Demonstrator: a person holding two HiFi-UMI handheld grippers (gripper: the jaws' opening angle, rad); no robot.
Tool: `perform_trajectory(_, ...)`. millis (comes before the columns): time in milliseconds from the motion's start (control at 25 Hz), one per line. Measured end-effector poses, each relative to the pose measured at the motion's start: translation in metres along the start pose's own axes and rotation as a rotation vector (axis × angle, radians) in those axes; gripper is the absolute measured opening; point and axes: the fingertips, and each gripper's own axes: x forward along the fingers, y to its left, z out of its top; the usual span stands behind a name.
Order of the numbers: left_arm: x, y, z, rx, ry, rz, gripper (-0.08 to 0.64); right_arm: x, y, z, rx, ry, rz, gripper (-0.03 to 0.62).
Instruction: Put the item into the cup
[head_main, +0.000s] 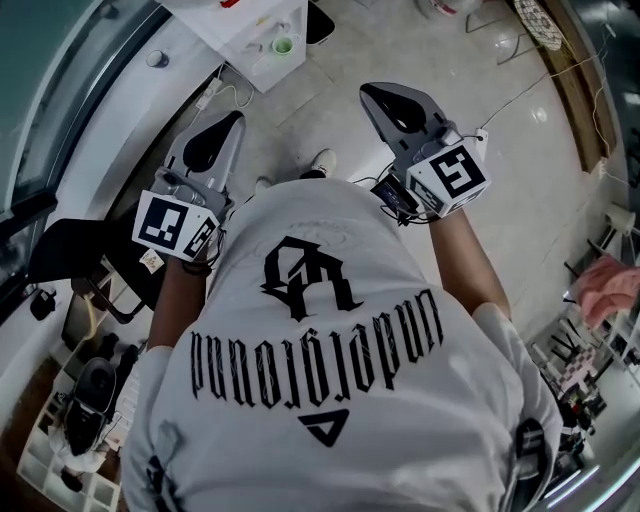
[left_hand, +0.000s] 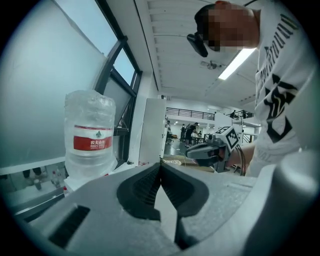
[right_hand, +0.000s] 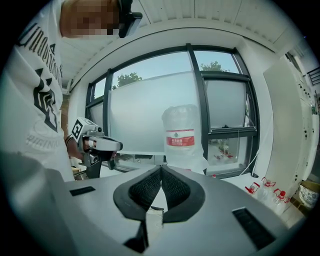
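— Claws?
— Left gripper (head_main: 232, 120) closed, empty; right gripper (head_main: 368, 92) closed too, nothing in it; both held out over the floor
— The cup?
— Small green cup (head_main: 283, 45) near the white table's (head_main: 235, 35) right edge; the item I can't make out

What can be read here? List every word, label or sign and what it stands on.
"农夫山泉": red label on the large clear plastic water bottle; smaller print below too small to read.
"underground", apparently, upside down: black gothic letters on the person's white T-shirt.
Marker cubes: black-and-white square markers, no words.
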Motion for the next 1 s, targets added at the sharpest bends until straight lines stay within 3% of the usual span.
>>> perform_trajectory(560, -0.139, 0.008, -0.043, -0.070, -0.005, -0.055, 0.015, 0.024, 0.135, -0.017, 0.023, 0.069, -0.057, 0.015)
perform_trajectory(1000, -0.167, -0.006, -0.049, -0.057, 0.003, -0.141, 0.015, -0.002, 0.179, -0.025, 0.047, 0.071, -0.124, 0.015)
